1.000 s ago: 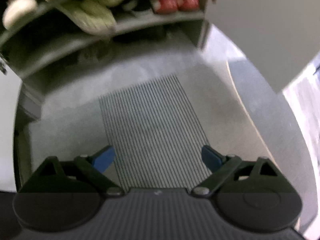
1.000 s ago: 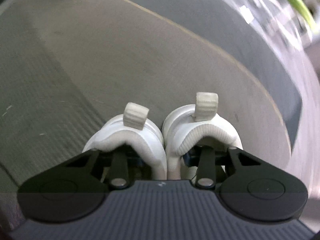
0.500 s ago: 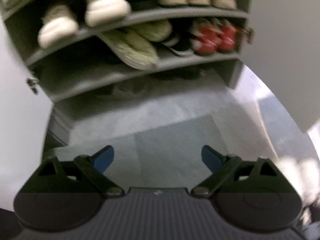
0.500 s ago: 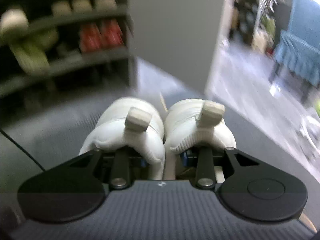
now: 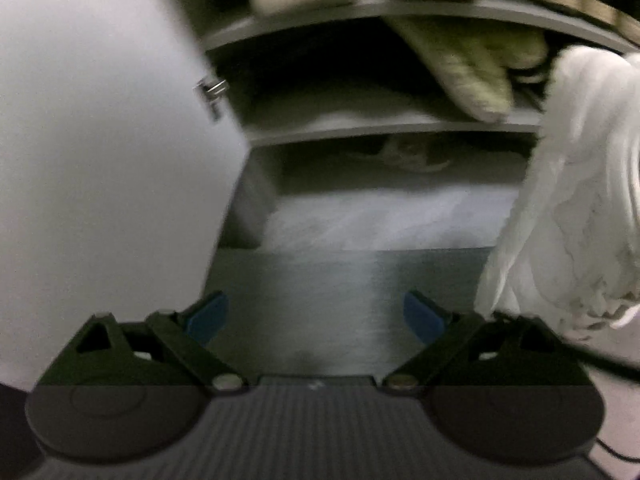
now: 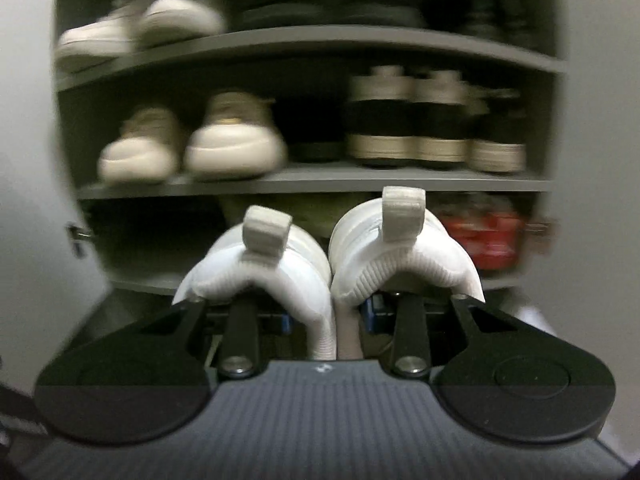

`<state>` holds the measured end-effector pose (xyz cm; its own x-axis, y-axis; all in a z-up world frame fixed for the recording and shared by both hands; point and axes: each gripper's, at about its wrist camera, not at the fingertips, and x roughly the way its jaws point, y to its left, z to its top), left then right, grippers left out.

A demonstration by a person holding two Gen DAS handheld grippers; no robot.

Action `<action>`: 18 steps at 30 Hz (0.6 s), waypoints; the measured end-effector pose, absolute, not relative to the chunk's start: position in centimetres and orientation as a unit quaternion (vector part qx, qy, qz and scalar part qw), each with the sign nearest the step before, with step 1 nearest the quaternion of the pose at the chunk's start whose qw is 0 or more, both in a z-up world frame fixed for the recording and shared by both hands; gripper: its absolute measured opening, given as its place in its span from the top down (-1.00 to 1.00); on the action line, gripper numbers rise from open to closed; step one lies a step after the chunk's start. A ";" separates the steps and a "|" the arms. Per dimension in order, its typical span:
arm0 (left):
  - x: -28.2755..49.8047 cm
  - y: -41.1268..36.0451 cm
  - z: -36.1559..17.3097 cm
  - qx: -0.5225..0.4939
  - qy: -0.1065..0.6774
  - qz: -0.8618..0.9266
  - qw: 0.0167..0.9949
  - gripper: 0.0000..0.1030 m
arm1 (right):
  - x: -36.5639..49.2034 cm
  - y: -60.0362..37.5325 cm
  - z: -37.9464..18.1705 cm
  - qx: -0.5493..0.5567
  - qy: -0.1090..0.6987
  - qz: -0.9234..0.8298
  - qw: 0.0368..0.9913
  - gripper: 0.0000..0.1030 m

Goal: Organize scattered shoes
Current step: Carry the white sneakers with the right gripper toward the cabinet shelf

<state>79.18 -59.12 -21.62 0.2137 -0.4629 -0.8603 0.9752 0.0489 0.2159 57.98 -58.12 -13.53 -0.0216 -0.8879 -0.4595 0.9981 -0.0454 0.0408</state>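
White sneakers point(image 6: 328, 256) are gripped by right gripper point(image 6: 328, 316) before shoe rack point(image 6: 312, 178); left gripper point(image 5: 316, 316) jaws spread, empty.

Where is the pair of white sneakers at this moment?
The white sneakers are clamped together, heels toward the camera, in the right tongs at the centre of the right wrist view, in front of the shoe rack, with the red shoes behind them.

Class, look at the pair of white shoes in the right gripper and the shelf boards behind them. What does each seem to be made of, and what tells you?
White shoes: likely knit or padded textile, matte; the ribbed collar edge and beige woven-looking heel loops suggest fabric.

Shelf boards: smooth grey, flat edges, probably painted or laminated board; blur leaves metal possible.
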 end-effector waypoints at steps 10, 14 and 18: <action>83.4 -60.1 -21.2 0.413 0.321 -0.518 0.677 -0.88 | 68.1 -68.2 -17.4 0.249 0.130 -0.643 0.712 0.32; 83.7 -60.4 -21.3 0.426 0.320 -0.520 0.668 -0.89 | 69.8 -71.0 -18.5 0.253 0.129 -0.648 0.707 0.32; 83.9 -60.1 -22.4 0.440 0.337 -0.503 0.663 -0.89 | 71.2 -74.4 -19.9 0.257 0.124 -0.645 0.709 0.32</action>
<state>83.87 -60.07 -22.40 0.2667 -0.3716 -0.8893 0.9638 0.1072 0.2442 71.20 -74.43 -19.85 0.1382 -0.8505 -0.5075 0.9782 0.0372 0.2041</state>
